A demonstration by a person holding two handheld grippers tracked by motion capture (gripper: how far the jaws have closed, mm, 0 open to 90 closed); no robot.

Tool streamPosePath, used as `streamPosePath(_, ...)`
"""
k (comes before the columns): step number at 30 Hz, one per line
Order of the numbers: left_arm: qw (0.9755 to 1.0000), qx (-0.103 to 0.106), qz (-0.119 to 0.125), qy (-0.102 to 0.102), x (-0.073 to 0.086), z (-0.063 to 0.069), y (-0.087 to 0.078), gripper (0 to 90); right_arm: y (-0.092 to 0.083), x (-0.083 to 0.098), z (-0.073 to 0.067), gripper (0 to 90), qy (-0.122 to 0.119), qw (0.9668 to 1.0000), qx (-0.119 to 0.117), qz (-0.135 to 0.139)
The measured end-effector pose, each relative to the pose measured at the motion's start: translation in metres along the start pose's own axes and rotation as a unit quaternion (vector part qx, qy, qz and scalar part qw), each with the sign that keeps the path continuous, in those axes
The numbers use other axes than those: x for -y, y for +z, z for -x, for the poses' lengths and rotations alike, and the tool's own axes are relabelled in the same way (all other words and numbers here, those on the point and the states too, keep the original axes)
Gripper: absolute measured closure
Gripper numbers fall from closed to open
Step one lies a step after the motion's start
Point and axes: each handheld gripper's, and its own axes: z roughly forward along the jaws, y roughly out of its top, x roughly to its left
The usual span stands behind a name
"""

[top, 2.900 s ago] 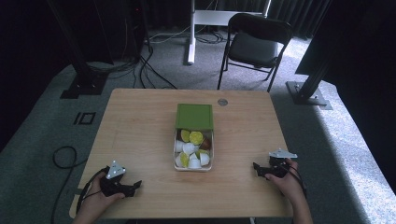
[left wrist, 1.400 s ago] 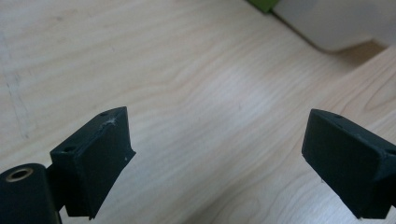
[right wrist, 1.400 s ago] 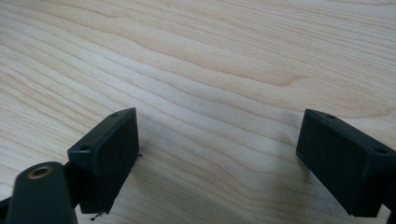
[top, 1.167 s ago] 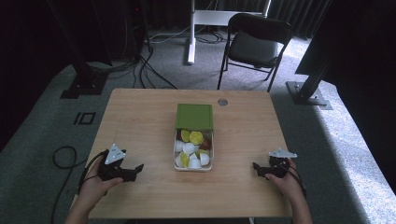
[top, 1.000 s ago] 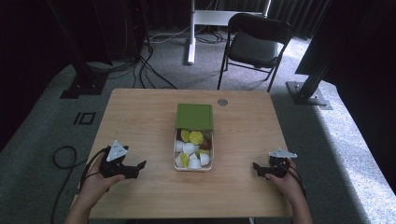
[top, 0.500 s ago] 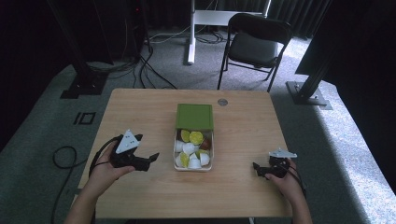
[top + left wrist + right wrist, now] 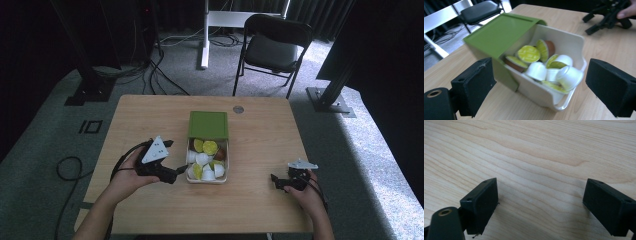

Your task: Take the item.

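A dark room with grey carpet surrounds a light wooden desk; beyond its far edge stand a black folding chair and the white foot of a stand, and cables lie on the floor to the left. Near the middle of the desk sits a white bin whose far half is covered by a green lid. The open near half is heaped with coffee capsules, some white, some with yellow-green foil tops, one or two with brown bodies. The left gripper is held just beside the bin's left wall, its tips pointing at the capsules; in the left gripper view its jaws stand wide apart with nothing between the pads, and the bin and capsules lie in the gap ahead, the green lid sloping off to the left. The right gripper rests low over the desk well apart from the bin, toward the near right corner, held by the person's right hand. In the right gripper view its jaws are likewise spread, over bare wood grain.
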Motion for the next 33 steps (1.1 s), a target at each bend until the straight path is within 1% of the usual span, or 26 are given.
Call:
streamPosePath(3, 0.9998, 0.017, 0.006, 0.010, -0.006, 0.005, 0.007, 9.3, 0.000, 0.000, 0.000, 12.5, 0.000, 1.0000, 0.000, 0.000)
streamPosePath(8, 0.9985, 0.043, -0.003, 0.034, -0.014, 0.014, 0.019, 9.3, 0.000, 0.000, 0.000, 12.4, 0.000, 1.0000, 0.000, 0.000)
streamPosePath(11, 0.9971, 0.057, -0.004, 0.049, -0.017, 0.019, 0.027, 9.3, 0.000, 0.000, 0.000, 12.4, 0.000, 1.0000, 0.000, 0.000)
streamPosePath(13, 0.9961, 0.072, -0.004, 0.052, -0.019, 0.022, 0.032, 9.3, 0.000, 0.000, 0.000, 12.4, 0.000, 1.0000, 0.000, 0.000)
streamPosePath(15, 0.9947, 0.080, -0.012, 0.063, -0.020, 0.025, 0.037, 9.3, 0.000, 0.000, 0.000, 12.4, 0.000, 1.0000, 0.000, 0.000)
streamPosePath(19, 0.9926, 0.091, -0.031, 0.075, -0.021, 0.031, 0.048, 9.3, 0.000, 0.000, 0.000, 12.4, 0.000, 1.0000, 0.000, 0.000)
streamPosePath(22, 0.9902, 0.104, -0.042, 0.082, -0.019, 0.035, 0.057, 9.4, 0.000, 0.000, 0.000, 12.4, 0.000, 1.0000, 0.000, 0.000)
streamPosePath(24, 0.9889, 0.108, -0.051, 0.088, -0.018, 0.037, 0.062, 9.7, 0.000, 0.000, 0.000, 12.4, 0.000, 1.0000, 0.000, 0.000)
streamPosePath(26, 0.9877, 0.115, -0.059, 0.089, -0.017, 0.039, 0.067, 9.7, 0.000, 0.000, 0.000, 12.4, 0.000, 1.0000, 0.000, 0.000)
streamPosePath(28, 0.9865, 0.117, -0.068, 0.092, -0.016, 0.041, 0.072, 9.8, 0.000, 0.000, 0.000, 12.4, 0.000, 1.0000, 0.000, 0.000)
streamPosePath(31, 0.9852, 0.123, -0.070, 0.096, -0.014, 0.043, 0.078, 9.8, 0.000, 0.000, 0.000, 12.5, 0.000, 1.0000, 0.000, 0.000)
streamPosePath(33, 0.9845, 0.125, -0.077, 0.096, -0.013, 0.044, 0.083, 9.8, 0.000, 0.000, 0.000, 12.4, 0.000, 1.0000, 0.000, 0.000)
